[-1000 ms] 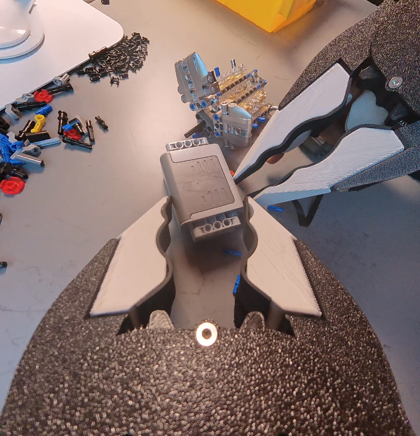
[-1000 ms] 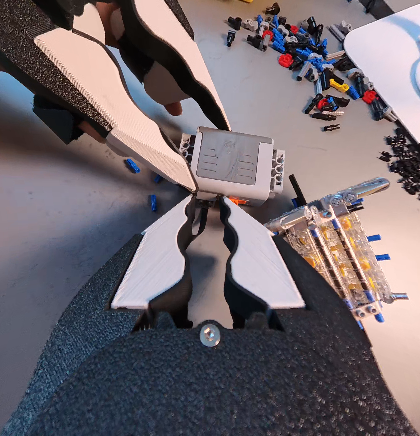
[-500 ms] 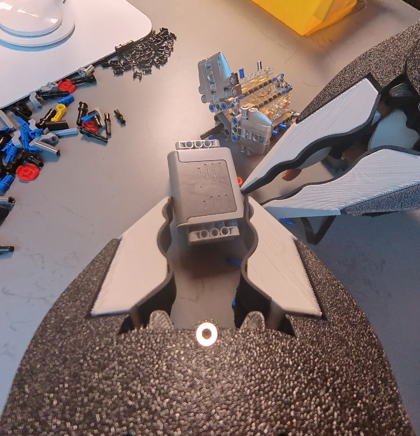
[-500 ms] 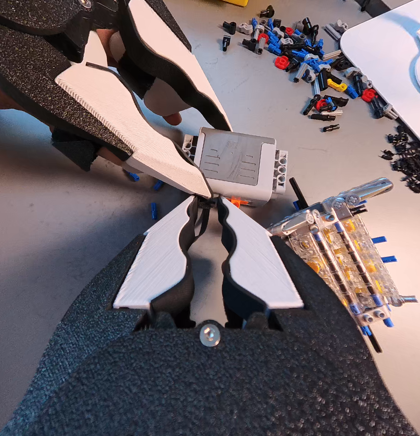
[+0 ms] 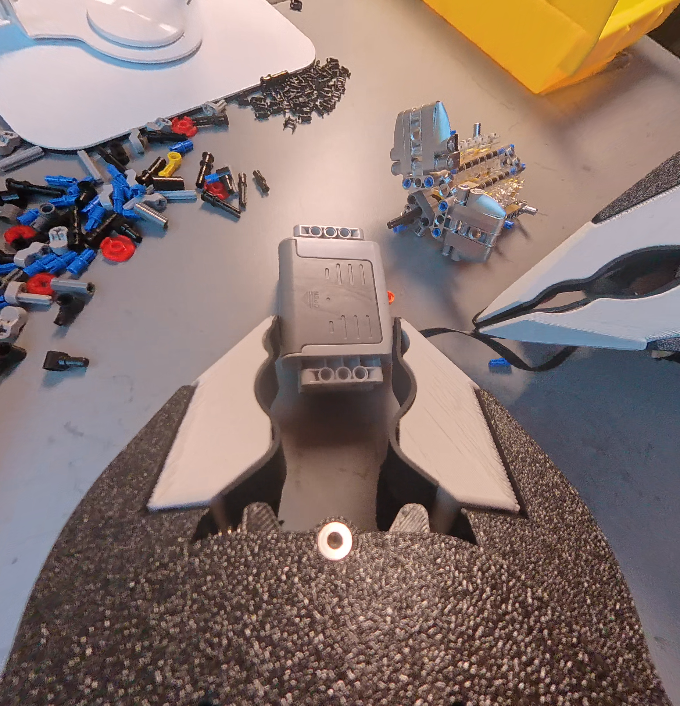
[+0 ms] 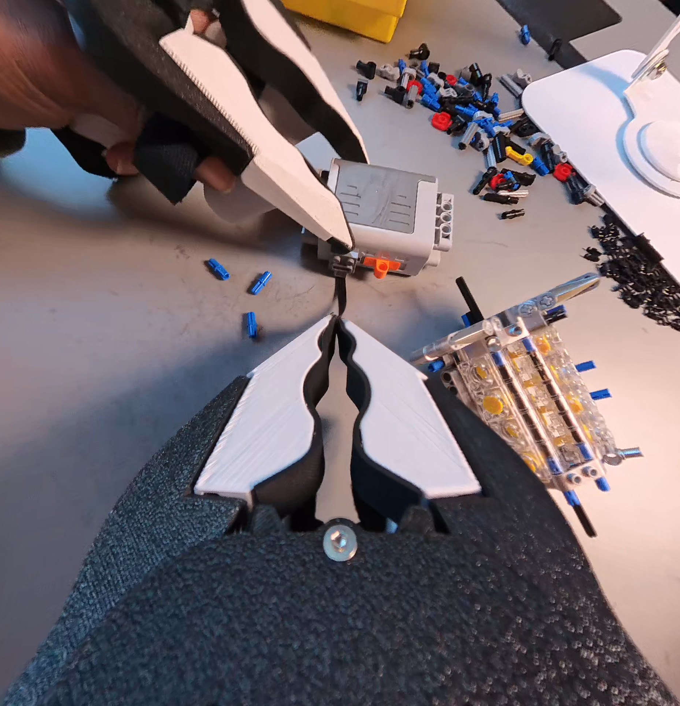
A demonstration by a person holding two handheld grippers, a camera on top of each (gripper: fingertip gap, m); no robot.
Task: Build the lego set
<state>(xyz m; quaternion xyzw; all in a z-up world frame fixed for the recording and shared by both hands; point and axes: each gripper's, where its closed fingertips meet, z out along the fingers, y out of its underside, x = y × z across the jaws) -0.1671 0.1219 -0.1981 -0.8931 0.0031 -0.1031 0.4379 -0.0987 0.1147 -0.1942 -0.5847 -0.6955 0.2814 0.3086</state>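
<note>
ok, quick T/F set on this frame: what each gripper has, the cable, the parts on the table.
1. The left gripper grips the grey battery box by its sides. True.
2. The right gripper is wide open. False: its fingers are shut on the black cable.
3. The cable runs from the box side with the orange switch. True.
4. The loose pile of small parts is all black. False: blue, red, grey, black and one yellow piece.
5. The clear-and-silver brick model is held in the left gripper. False: it stands on the table, apart from both grippers.
</note>
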